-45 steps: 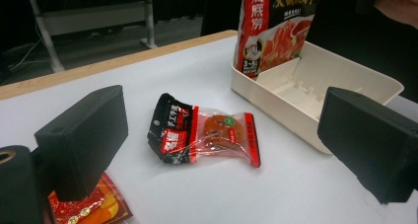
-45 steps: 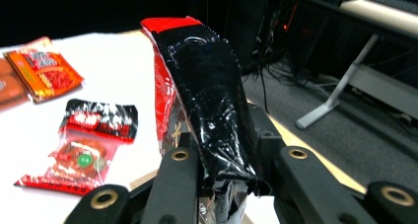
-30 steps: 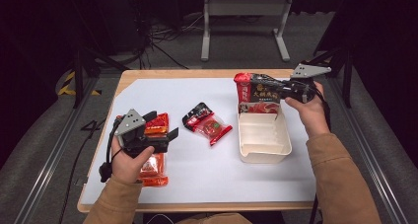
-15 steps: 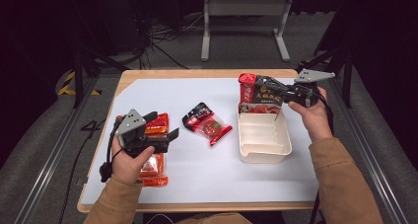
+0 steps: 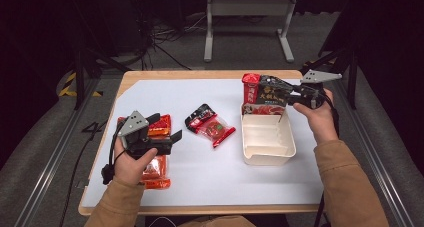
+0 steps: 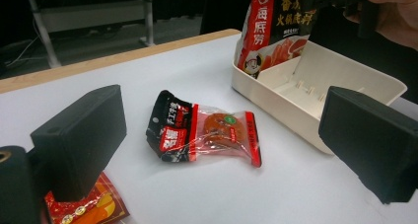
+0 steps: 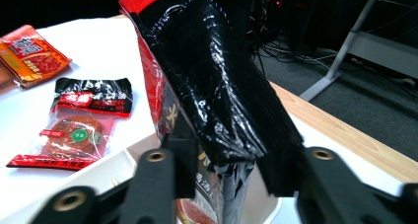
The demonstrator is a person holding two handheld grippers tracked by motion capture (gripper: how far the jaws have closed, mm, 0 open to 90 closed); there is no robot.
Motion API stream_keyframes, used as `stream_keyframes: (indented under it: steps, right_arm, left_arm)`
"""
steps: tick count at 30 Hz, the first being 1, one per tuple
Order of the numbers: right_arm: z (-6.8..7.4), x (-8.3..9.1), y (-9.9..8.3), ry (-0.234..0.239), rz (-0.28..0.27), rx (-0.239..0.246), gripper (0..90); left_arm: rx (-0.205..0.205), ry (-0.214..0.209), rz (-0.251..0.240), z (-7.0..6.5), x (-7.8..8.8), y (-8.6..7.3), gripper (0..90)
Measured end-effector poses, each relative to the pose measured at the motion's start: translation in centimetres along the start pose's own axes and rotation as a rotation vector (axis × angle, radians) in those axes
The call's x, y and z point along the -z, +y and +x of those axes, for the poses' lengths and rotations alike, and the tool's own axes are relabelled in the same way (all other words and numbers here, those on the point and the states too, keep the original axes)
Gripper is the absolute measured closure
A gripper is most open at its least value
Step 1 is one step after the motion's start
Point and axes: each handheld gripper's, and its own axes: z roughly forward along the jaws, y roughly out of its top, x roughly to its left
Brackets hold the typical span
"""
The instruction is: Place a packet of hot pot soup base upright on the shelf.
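A tall red and black pouch stands upright at the far end of a cream box, its lower edge inside the box. My right gripper is shut on the pouch's upper part; in the right gripper view both jaws clamp the black side of the pouch. My left gripper hovers open at the table's left, above orange-red packets. In the left gripper view its jaws stand wide apart, with nothing between them, and a black and red clear-windowed packet lies on the sheet ahead.
The black and red packet lies mid-table between the two hands. Another orange-red packet lies under the left hand. A white sheet covers the wooden table. Metal stand legs stand behind the table.
My right gripper has shifted slightly to the right with the pouch, which now stands more upright. The left gripper has stayed put and open.
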Motion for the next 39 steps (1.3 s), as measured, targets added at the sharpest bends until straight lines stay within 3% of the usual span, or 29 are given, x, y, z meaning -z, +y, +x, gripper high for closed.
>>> stream_keyframes:
  steps: [3,5,10,26,39]
  right_arm:
    - [0.0,0.1,0.0,-0.005,0.006,-0.004,52.3]
    - [-0.1,0.3,0.0,-0.009,0.015,-0.038,45.0]
    - [-0.1,1.0,-0.2,-0.012,0.016,-0.056,40.5]
    - [1.2,4.7,0.3,-0.037,-0.020,-0.065,38.3]
    - [3.6,6.8,0.5,0.012,-0.049,-0.070,39.7]
  left_arm:
    - [-0.002,-0.001,0.000,0.1,0.0,0.0,4.5]
    - [-0.004,0.003,0.008,0.1,0.0,0.0,4.2]
    - [-0.001,-0.010,0.009,0.2,0.0,0.0,3.7]
    - [0.011,0.009,0.056,0.9,0.3,0.0,5.9]
    - [0.008,-0.002,0.080,1.7,1.3,0.4,8.2]
